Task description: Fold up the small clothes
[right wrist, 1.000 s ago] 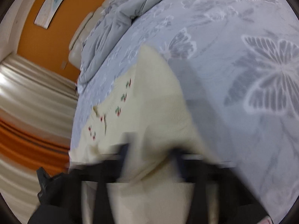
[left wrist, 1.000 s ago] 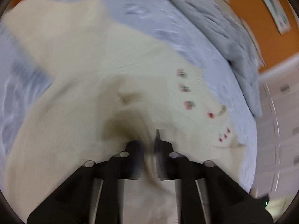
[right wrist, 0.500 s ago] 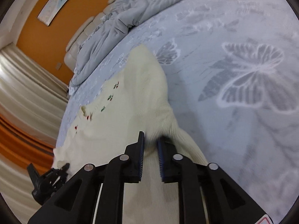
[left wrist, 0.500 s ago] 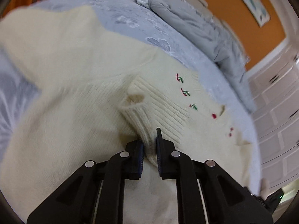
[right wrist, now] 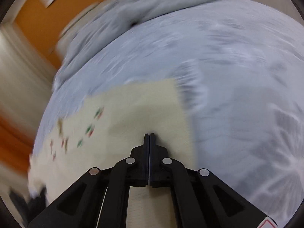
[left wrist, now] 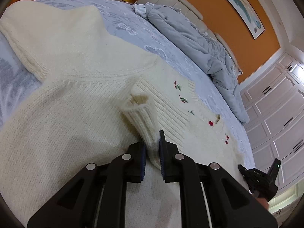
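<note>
Left gripper pinches the ribbed cuff of the cream sweater between narrow fingers; the sweater lies spread on the bed, bare sheet beyond its far edge up to the grey duvet. No readable writing. Right view, blurred: right gripper fingers pressed together, empty, over the sweater, open sheet to the right.
</note>
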`<action>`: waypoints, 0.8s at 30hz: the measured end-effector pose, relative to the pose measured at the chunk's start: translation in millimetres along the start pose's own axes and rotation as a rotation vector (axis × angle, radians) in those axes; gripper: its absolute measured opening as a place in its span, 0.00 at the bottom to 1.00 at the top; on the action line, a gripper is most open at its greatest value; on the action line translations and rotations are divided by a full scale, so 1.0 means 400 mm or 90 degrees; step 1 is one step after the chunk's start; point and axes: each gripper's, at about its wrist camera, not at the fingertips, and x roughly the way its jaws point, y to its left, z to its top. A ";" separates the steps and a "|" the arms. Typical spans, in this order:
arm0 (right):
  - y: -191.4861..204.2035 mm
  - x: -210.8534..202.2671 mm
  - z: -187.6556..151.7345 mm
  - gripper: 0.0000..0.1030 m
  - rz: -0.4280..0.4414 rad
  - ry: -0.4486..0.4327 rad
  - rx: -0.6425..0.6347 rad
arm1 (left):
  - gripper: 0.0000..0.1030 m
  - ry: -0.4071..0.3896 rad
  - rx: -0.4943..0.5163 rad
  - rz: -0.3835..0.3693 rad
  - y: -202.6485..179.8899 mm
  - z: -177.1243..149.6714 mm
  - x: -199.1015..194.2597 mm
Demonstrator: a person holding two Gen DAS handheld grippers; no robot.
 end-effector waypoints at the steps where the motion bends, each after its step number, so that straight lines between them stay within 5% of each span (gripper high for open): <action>1: 0.001 -0.023 -0.007 0.01 -0.006 -0.006 0.019 | 0.12 -0.001 -0.002 -0.004 0.002 0.001 0.003; 2: 0.011 -0.072 -0.034 0.12 0.013 -0.013 0.030 | 0.12 0.000 -0.007 -0.012 0.007 0.003 0.005; 4: 0.014 -0.146 -0.096 0.14 0.046 -0.018 0.026 | 0.12 0.001 -0.012 -0.017 0.009 0.005 0.009; 5: 0.020 -0.196 -0.145 0.23 0.051 -0.008 0.008 | 0.12 0.004 -0.016 -0.020 0.009 0.008 0.006; 6: 0.015 -0.249 -0.203 0.38 0.036 0.004 -0.009 | 0.12 0.010 -0.025 -0.026 0.010 0.011 0.004; 8: -0.015 -0.335 -0.284 0.48 0.001 0.030 -0.027 | 0.16 0.034 -0.039 -0.025 0.016 0.011 -0.039; 10: -0.068 -0.419 -0.357 0.57 -0.021 0.053 -0.040 | 0.28 0.042 -0.038 -0.009 0.034 -0.013 -0.129; 12: -0.131 -0.499 -0.438 0.63 -0.054 0.094 -0.064 | 0.74 0.040 -0.048 0.026 0.066 -0.051 -0.283; 14: -0.168 -0.541 -0.506 0.63 -0.063 0.157 -0.081 | 0.88 0.035 -0.059 0.056 0.105 -0.095 -0.417; 17: -0.188 -0.564 -0.587 0.63 -0.025 0.222 -0.046 | 0.89 0.081 -0.078 0.127 0.170 -0.160 -0.531; 20: -0.182 -0.551 -0.642 0.63 0.014 0.225 0.001 | 0.86 0.118 -0.176 0.140 0.257 -0.235 -0.592; 22: -0.158 -0.547 -0.650 0.12 0.014 0.205 -0.023 | 0.66 0.113 -0.172 0.152 0.250 -0.247 -0.610; 23: -0.147 -0.539 -0.649 0.09 0.036 0.222 -0.022 | 0.27 0.134 -0.161 0.151 0.237 -0.250 -0.601; 24: -0.141 -0.550 -0.644 0.08 0.039 0.215 -0.014 | 0.08 0.175 -0.167 0.118 0.228 -0.256 -0.583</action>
